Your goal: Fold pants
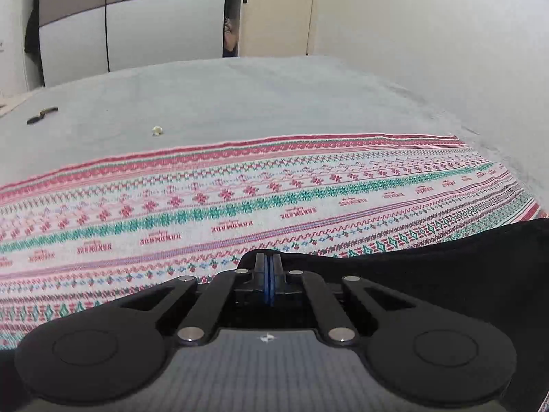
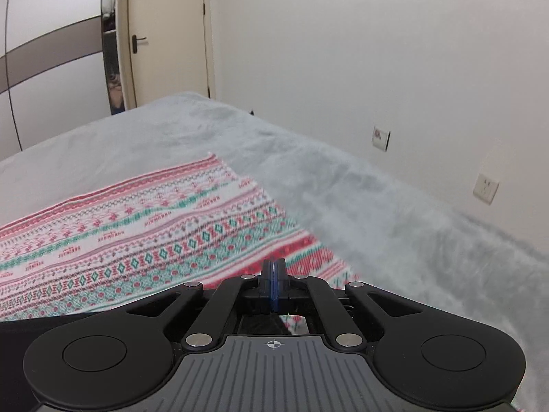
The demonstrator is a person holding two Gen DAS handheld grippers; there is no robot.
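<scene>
tilting downward, left gripper (image 1: 268, 267) pinches black fabric pants (image 1: 446, 240); right gripper (image 2: 273, 274) closed, hold unclear; only left view shows a small pale object (image 1: 157, 130) on grey bedspread (image 1: 240, 96).

one pants (image 1: 446, 250), one patterned cloth (image 1: 240, 199)

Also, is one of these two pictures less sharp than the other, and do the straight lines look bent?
Left wrist view: sharp, the patterned cloth reads clearly; the wardrobe edges bow from the fisheye. Right wrist view: softer, the cloth and grey blanket smear near the right edge; the door frame curves. Light is even in both, no glare.
</scene>
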